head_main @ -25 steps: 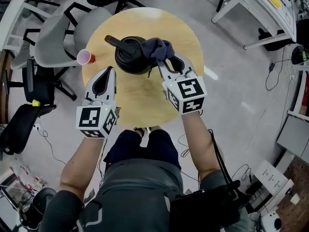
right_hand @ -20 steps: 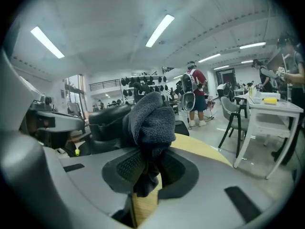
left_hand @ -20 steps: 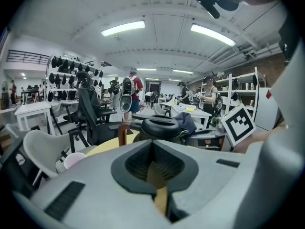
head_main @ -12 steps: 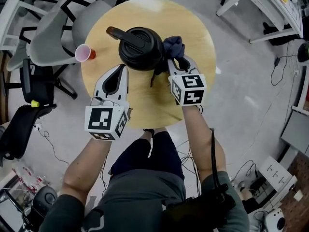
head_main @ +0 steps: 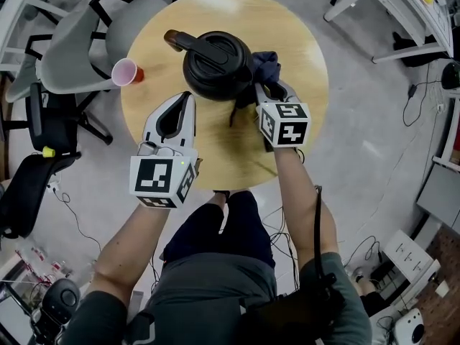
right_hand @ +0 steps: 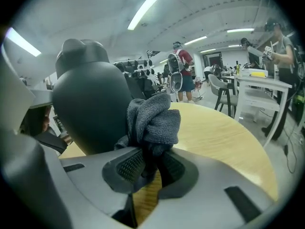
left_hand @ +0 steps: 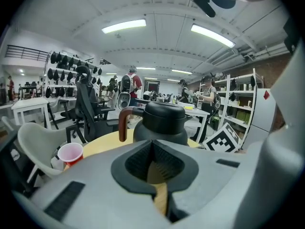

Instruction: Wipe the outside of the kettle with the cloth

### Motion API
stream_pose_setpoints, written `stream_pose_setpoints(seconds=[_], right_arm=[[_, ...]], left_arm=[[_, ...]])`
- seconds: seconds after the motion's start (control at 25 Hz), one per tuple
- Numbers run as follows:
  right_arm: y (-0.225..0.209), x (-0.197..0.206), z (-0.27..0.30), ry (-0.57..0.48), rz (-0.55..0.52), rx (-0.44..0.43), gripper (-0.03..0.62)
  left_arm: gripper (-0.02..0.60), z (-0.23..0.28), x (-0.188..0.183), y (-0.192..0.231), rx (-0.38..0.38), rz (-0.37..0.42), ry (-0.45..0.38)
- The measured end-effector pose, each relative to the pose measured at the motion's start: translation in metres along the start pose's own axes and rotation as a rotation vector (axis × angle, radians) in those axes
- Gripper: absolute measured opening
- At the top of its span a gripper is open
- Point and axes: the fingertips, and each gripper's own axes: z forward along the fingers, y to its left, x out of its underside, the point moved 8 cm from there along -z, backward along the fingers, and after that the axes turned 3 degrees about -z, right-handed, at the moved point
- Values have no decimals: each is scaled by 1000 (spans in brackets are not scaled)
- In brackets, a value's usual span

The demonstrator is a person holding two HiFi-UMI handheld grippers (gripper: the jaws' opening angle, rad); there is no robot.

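Nearest the camera: person seated, dark shorts, both forearms reaching out over the round light-wood tabletop [head_main: 295, 42].

Left tongs [head_main: 182, 100]: closed tip to tip, nothing between them. Through the hollow behind the tips only wood shows in the left gripper view [left_hand: 153, 146]. They hang over the near-left part of the tabletop and point at the kettle. Tips are near its near-left side; the left gripper view shows a gap, so no contact.

Right tongs [head_main: 269, 92]: clamped on a dark grey bunched microfibre cloth [head_main: 267, 64]. The right gripper view [right_hand: 148, 162] shows the fabric pinched between the ribbed pads, with the wad bulging out above the tips [right_hand: 153, 118].

Black round kettle with a domed lid and a brown handle [head_main: 215, 63]: upright on the tabletop, a little behind centre, handle pointing far-left. In the left gripper view it sits dead ahead [left_hand: 160, 123]. In the right gripper view it fills the left side [right_hand: 89, 106].

Cloth position: against the kettle's right flank, low on the body. It looks to be touching in both the head view and the right gripper view.

Red plastic cup [head_main: 126, 72]: upright at the tabletop's left edge, well apart from the kettle. It shows lower left in the left gripper view [left_hand: 70, 153].

Beyond the tabletop:
- grey shell chair [head_main: 72, 49] at left
- black office chair [head_main: 25, 185] further down left
- white desks [head_main: 388, 6] at upper right
- cables on the grey floor [head_main: 374, 157]
- people standing at benches far back in both gripper views
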Motion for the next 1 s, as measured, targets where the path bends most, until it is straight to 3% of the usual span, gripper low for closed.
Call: stream_pose_setpoints(seconds=[0.24, 0.52, 0.76, 1.0], right_arm=[[2, -24, -33, -58, 8, 25, 84], [19, -88, -95, -153, -77, -11, 84], [19, -130, -101, -188, -156, -104, 84], [5, -119, -65, -121, -221, -249, 84]], left_arm=[[9, -16, -21, 3, 12, 3, -37], [9, -38, -46, -8, -8, -13, -94], [9, -33, -69, -28, -28, 13, -147], [9, -15, -58, -37, -164, -40, -139]])
